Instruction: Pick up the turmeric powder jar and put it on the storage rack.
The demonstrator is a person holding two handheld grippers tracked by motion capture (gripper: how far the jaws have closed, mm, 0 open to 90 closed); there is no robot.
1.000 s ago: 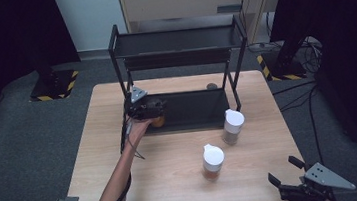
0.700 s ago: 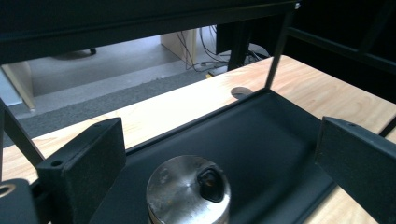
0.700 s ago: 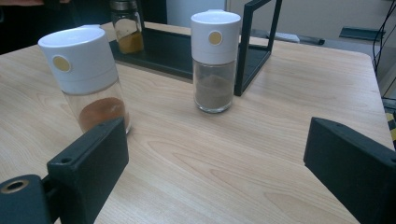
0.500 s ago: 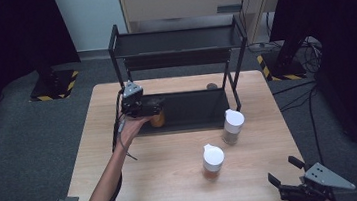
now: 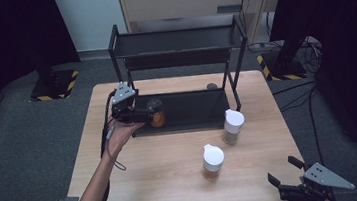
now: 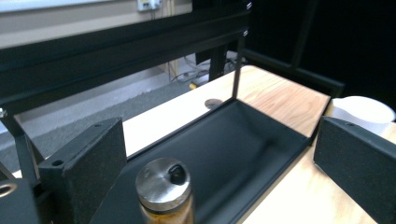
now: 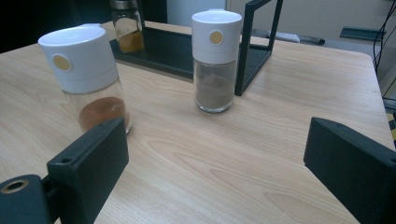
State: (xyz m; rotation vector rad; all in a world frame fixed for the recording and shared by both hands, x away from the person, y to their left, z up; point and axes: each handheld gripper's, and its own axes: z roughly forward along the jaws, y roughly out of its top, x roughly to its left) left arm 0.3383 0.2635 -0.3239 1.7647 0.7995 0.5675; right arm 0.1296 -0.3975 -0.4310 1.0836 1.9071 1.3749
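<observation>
Jaws of left gripper spread around spice jar; right gripper spread.

In the left gripper view, the metal-capped spice jar was cut off by the bottom edge below its amber contents. Whether it stood on the black rack's lower tray could not be told. Behind that tray, a small dark round object on the counter was too small to identify.
</observation>
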